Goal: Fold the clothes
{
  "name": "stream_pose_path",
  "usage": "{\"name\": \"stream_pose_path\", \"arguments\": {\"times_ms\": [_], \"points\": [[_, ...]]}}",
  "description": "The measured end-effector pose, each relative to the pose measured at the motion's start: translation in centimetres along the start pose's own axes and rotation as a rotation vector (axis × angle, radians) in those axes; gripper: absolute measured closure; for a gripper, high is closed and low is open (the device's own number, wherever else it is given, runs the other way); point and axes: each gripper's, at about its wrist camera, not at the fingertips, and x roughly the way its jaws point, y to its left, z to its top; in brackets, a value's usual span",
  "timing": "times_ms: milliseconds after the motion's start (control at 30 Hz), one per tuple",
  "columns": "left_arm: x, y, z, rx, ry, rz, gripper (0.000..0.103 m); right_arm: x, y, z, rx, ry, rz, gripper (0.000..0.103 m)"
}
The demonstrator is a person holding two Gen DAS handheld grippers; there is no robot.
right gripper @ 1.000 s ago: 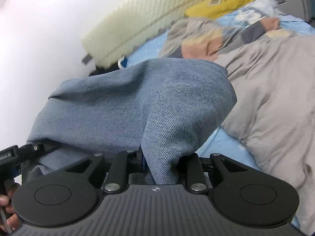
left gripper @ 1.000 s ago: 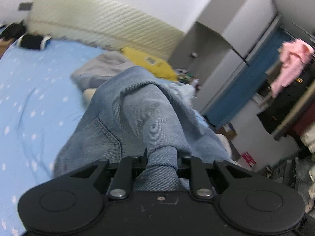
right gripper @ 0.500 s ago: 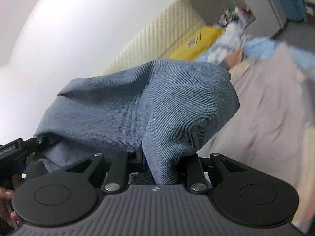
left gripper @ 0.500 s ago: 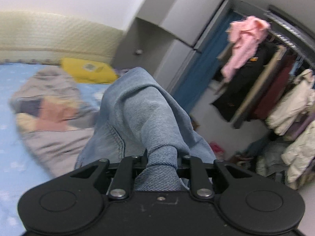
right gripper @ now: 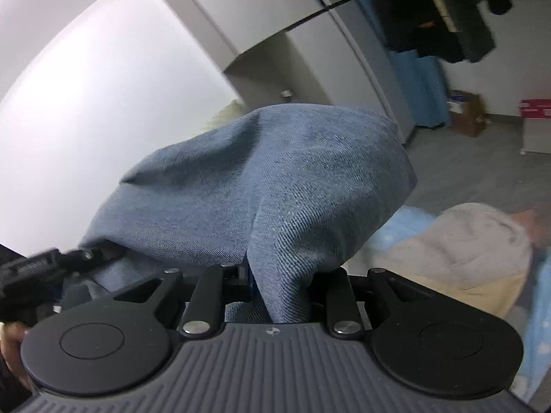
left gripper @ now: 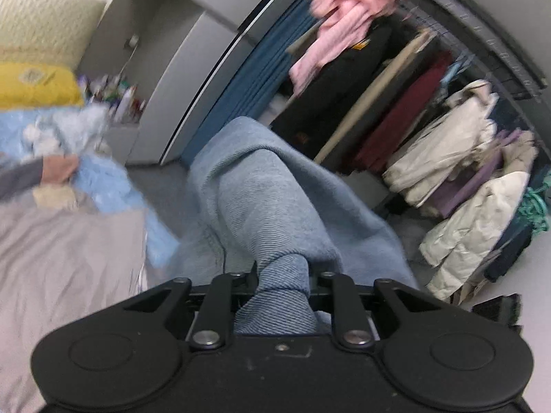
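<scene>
Blue denim jeans (left gripper: 268,199) are held up in the air by both grippers. My left gripper (left gripper: 283,275) is shut on a bunched fold of the denim, which drapes forward over its fingers and hides them. My right gripper (right gripper: 280,275) is shut on another fold of the same jeans (right gripper: 275,179), which hang over it and hide its fingers. The left gripper (right gripper: 38,268) shows at the left edge of the right wrist view, with denim stretched between the two.
A bed with a blue sheet (left gripper: 103,186) and a grey garment (left gripper: 69,247) lies lower left. A yellow pillow (left gripper: 34,86) sits at its head. Grey wardrobe doors (left gripper: 193,69), a blue curtain (left gripper: 255,86) and a rack of hanging clothes (left gripper: 430,120) stand ahead. Boxes (right gripper: 471,117) sit on the floor.
Both grippers have swung away from the bed toward the wardrobe and clothes rack, carrying the jeans. Both stay shut on the denim.
</scene>
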Motion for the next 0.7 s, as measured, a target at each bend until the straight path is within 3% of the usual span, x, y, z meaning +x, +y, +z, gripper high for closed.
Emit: {"name": "stream_pose_path", "arguments": {"times_ms": [167,400,567,700], "points": [[3.6,7.7,-3.3,-0.059,0.076,0.121,0.086,5.7,-3.0,-2.3,-0.015,0.090,-0.035,0.080],[3.9,19.7,-7.3,-0.084,0.112,0.291,0.085,19.9,-6.0,-12.1,0.084,0.272,0.045,0.078],[4.7,24.2,-10.1,-0.046,0.154,0.369,0.083,27.1,-6.9,-17.2,0.089,0.379,0.036,0.074],[5.1,27.4,-11.1,-0.084,0.150,0.389,0.077,30.8,-6.8,-18.1,0.032,0.371,0.033,0.073]]}}
